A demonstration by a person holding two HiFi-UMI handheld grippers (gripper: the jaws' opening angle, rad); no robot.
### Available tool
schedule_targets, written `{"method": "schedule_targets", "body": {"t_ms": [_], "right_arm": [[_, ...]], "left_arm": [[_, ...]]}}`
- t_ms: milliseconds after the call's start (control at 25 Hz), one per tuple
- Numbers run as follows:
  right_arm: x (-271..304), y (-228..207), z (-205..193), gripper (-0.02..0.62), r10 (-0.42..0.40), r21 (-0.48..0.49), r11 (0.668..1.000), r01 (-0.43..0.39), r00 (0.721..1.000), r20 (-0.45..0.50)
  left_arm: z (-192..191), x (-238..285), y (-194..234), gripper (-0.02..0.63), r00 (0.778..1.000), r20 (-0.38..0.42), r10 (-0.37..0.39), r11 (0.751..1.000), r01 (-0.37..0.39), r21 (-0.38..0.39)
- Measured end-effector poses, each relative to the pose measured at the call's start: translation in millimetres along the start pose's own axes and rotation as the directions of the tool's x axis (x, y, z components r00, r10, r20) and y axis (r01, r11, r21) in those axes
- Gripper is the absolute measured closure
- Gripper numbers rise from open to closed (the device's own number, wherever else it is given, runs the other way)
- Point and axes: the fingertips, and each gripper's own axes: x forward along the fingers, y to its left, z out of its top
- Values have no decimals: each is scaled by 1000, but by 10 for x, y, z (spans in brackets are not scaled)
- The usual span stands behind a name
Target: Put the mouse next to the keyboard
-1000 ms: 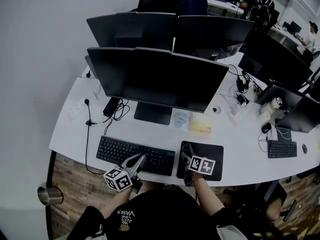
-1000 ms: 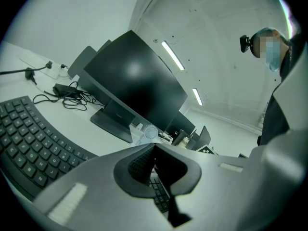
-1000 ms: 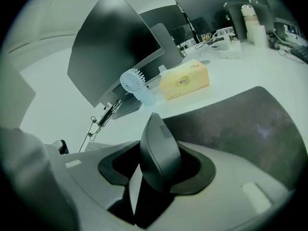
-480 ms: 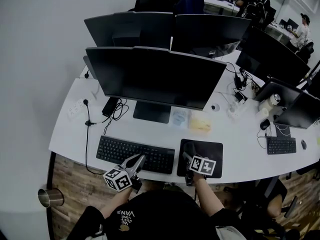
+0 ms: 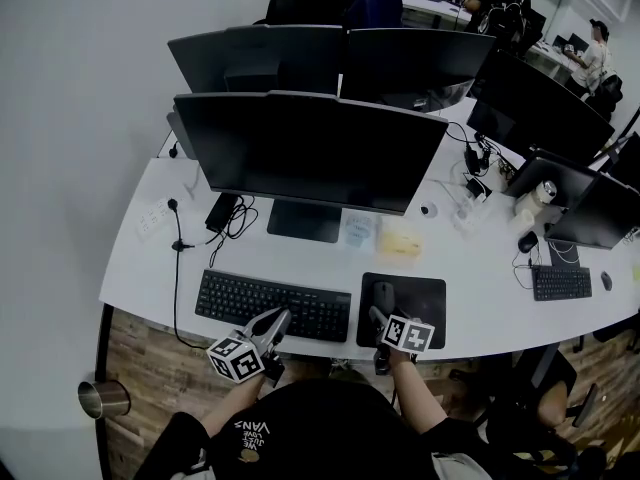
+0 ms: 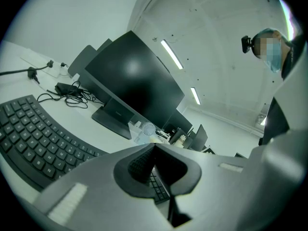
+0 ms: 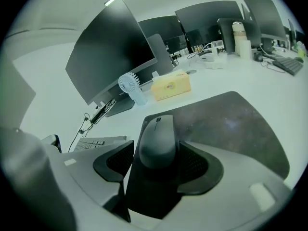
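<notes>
Since the earlier frame, the right hand-held gripper (image 5: 378, 318) has been drawn back toward the near edge of the tabletop (image 5: 300, 260), and the mouse (image 7: 158, 141) has been uncovered. A pad could catch the mouse and drag it askew if the gripper is withdrawn at a slant. The mouse's rear end is seen between the opening jaws, unpressed, on the mouse pad (image 5: 425, 303) just beside the keyboard (image 5: 272, 305). The left hand-held gripper (image 6: 154, 146) is held with its jaws together, empty.

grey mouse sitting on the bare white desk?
No, the grey oval mouse lies on the dark rectangular mouse pad.
</notes>
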Motion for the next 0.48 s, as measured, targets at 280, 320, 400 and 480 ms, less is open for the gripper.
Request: {"method": "schedule_targets", "body": {"t_ms": [280, 320, 400, 480], "right_arm": [[-214, 121, -19, 308, 1, -5, 1000, -1, 998, 68], [-257, 150, -29, 308, 6, -2, 1000, -6, 997, 80], [-348, 214, -49, 308, 18, 9, 1000, -19, 994, 110], [-443, 277, -68, 310, 32, 27, 999, -36, 988, 149]], "left_arm": [[-33, -116, -70, 604, 1000, -13, -26, 1000, 27, 12], [-39, -142, -83, 604, 999, -16, -30, 999, 31, 15], [-51, -201, -100, 604, 999, -20, -38, 999, 39, 20], [-62, -261, -112, 604, 999, -24, -48, 999, 48, 24]]}}
